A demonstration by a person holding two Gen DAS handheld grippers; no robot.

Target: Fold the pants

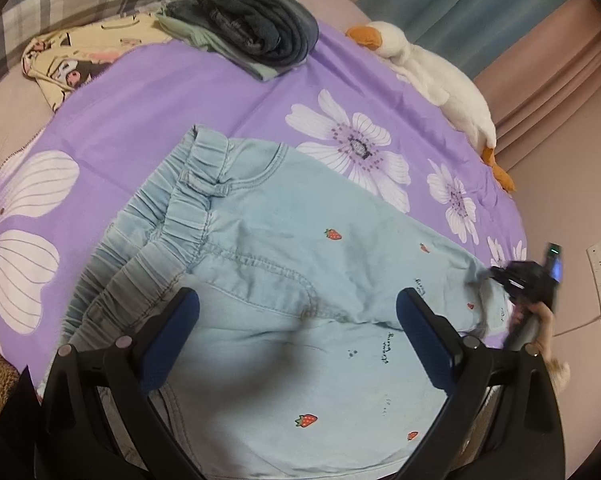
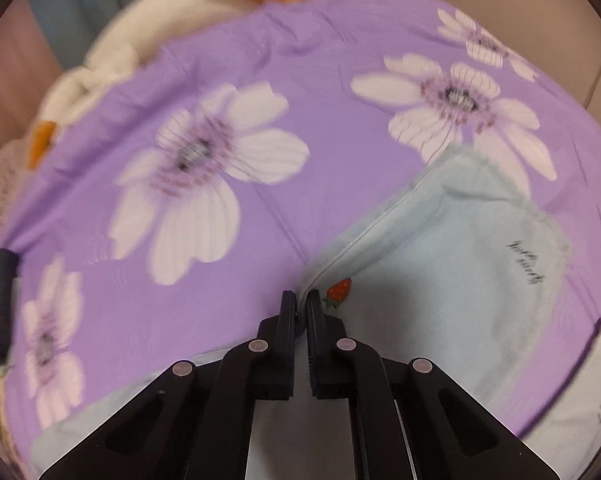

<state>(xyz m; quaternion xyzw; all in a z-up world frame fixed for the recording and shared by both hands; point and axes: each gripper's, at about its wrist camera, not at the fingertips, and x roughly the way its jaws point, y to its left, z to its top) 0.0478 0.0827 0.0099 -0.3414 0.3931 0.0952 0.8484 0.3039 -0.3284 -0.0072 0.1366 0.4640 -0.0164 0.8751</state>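
Purple cloth with big white flowers (image 1: 204,92) covers the bed, and the light blue pants (image 1: 284,248) lie on top of it. The pants have little red strawberries on them. The stretchy waist is bunched up at the far left side in the left view, and the legs run off toward the right.

It looks like the folding is just getting started. The pants seem to lie with one leg on top of the other, but I cannot be sure of that. They are not folded short yet, so the big fold is left to do.

The left gripper (image 1: 296,336) hangs over the middle of the pants. Its jaws are wide apart and hold nothing. The right gripper (image 2: 299,308) has its jaws pressed together on the edge of the pants, right by a seam and a strawberry.

The left view shows things the right view does not: the waist, a pile of folded clothes (image 1: 248,28) at the back of the bed, and a cartoon-print cloth (image 1: 84,60) beside it. It also shows the right gripper from far off. The right view shows the pinch up close. It is a bit blurry. Both views show a white toy goose (image 1: 432,76) at the edge of the bed.
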